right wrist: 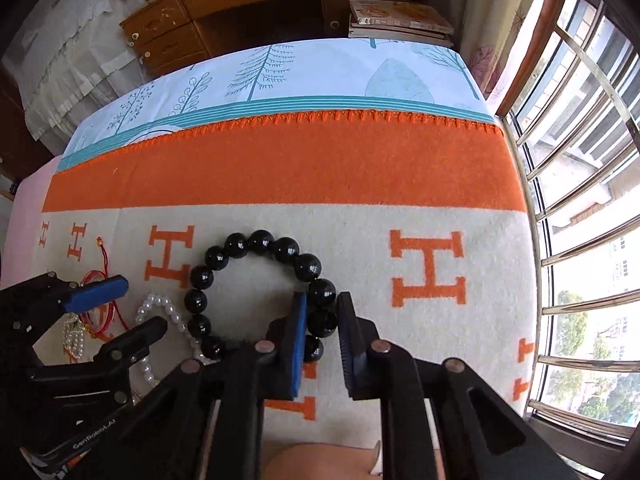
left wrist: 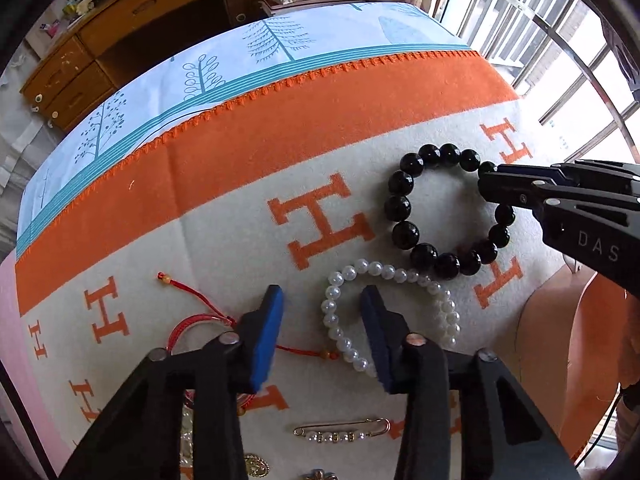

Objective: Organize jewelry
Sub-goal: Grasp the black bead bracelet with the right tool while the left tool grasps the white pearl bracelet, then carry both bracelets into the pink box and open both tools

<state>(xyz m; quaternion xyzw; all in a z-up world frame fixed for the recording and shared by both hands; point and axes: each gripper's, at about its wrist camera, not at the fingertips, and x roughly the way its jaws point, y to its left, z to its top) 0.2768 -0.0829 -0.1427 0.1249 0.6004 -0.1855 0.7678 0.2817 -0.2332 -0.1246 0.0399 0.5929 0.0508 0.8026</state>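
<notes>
Right tool (right wrist: pixel 323 316) clamped on near bead of black bracelet (right wrist: pixel 256 242), ring stretching away on blanket (right wrist: pixel 400 184). Left tool (left wrist: pixel 322 316) part-open astride pearl bracelet (left wrist: pixel 394 276), nothing gripped.

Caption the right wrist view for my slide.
Right gripper straddles the black bead bracelet on the H-patterned blanket.

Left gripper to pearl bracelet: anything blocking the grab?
Nothing visible blocks it. The left gripper already straddles one side of the pearl bracelet, with its pads not yet touching the pearls. One caution: the red cord bracelet runs under the left-hand finger and might get pinched too.
</notes>
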